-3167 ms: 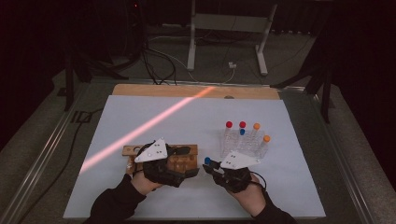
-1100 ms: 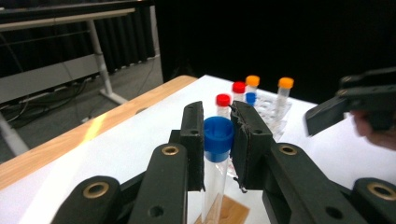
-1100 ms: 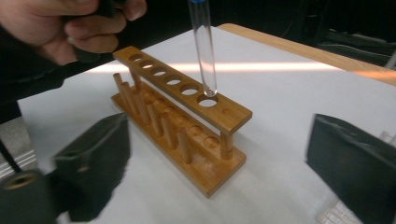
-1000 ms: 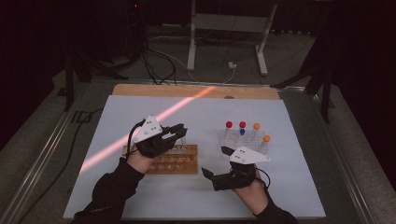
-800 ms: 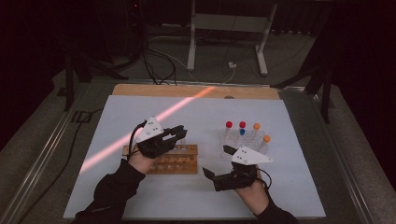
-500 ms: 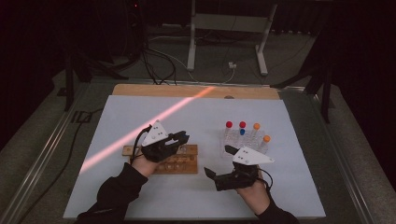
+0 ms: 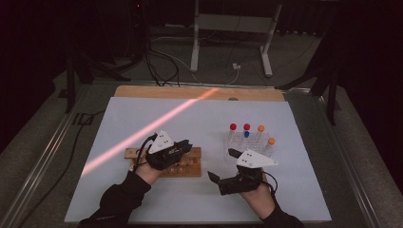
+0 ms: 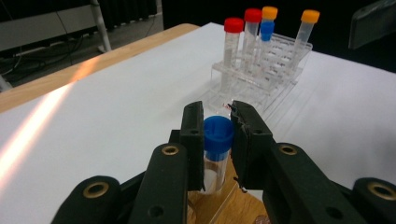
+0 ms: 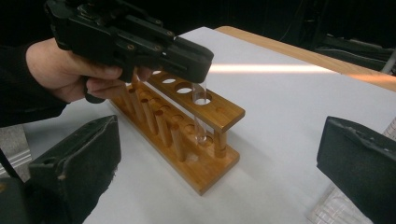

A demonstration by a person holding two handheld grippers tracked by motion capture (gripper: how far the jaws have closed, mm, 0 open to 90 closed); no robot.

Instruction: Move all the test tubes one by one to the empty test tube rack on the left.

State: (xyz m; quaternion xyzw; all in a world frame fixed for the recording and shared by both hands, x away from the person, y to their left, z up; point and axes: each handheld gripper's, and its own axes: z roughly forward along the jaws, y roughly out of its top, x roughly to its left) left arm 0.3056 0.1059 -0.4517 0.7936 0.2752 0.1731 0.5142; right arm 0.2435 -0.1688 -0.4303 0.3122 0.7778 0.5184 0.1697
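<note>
My left gripper (image 8: 218, 126) is shut on a clear tube with a blue cap (image 8: 218, 135), gripping just under the cap. In the right gripper view the tube (image 9: 201, 116) hangs from the left gripper (image 9: 196, 60), and its lower end passes through the end hole of the wooden rack (image 9: 187, 135). From above, the left gripper (image 7: 186, 146) hovers over the right part of that rack (image 7: 187, 170). My right gripper (image 7: 222, 165) is open and holds nothing, low over the paper between the wooden rack and the clear plastic rack (image 7: 237, 145).
The clear plastic rack (image 8: 266, 70) holds several capped tubes: red, orange and one blue. White paper (image 7: 199, 118) covers the table, and a wooden strip (image 7: 142, 91) shows along its far edge. A streak of orange light crosses the paper.
My left gripper has come down with the blue-capped tube onto the wooden rack's right end. The right gripper has stayed where it was, still open.
</note>
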